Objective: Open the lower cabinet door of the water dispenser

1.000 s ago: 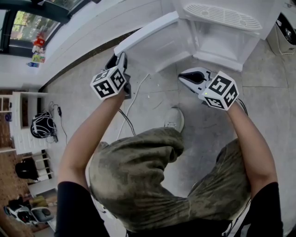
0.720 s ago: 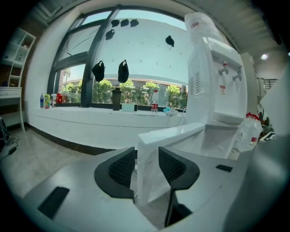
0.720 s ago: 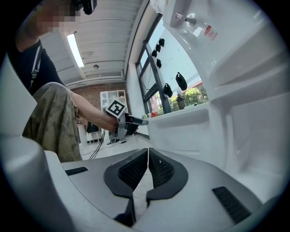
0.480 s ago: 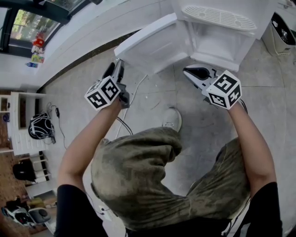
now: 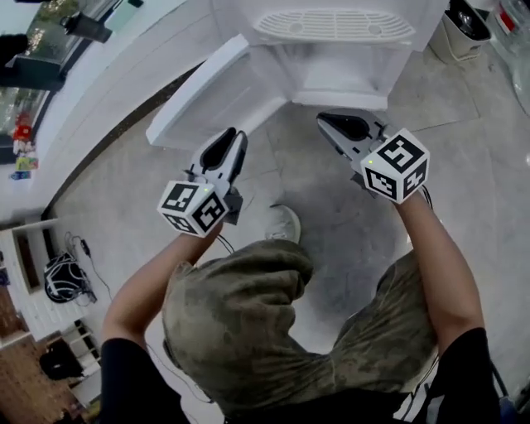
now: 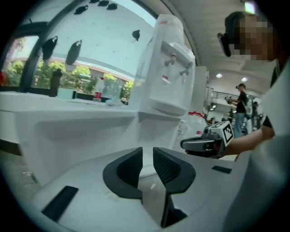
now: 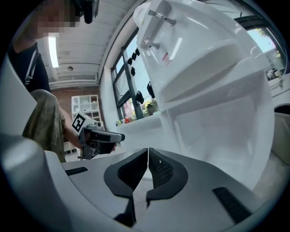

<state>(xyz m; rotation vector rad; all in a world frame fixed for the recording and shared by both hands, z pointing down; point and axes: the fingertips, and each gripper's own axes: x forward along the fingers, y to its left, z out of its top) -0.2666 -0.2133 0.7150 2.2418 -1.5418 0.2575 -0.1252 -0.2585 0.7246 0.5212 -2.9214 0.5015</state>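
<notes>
The white water dispenser [image 5: 335, 25] stands at the top of the head view. Its lower cabinet [image 5: 335, 79] is open, and the cabinet door [image 5: 207, 95] is swung out to the left. My left gripper [image 5: 238, 137] hovers just in front of the door's inner face without touching it. Its jaws are closing, a narrow gap shows, and nothing is between them [image 6: 147, 152]. My right gripper [image 5: 327, 120] is shut and empty [image 7: 148, 152], held before the open cabinet's lower right edge. Each gripper view shows the other gripper beside the dispenser [image 6: 165, 77].
The person's shoe [image 5: 281, 222] rests on the grey floor below the grippers. A bin [image 5: 464, 25] stands right of the dispenser. A white shelf unit and a bag [image 5: 62, 277] lie far left. A large water bottle [image 6: 195, 124] and a distant person [image 6: 242, 102] are beyond the dispenser.
My left gripper has come off the door's free edge, swung to point at the dispenser, and its jaws have narrowed. The right gripper shifted towards the cabinet. The door stands open.
</notes>
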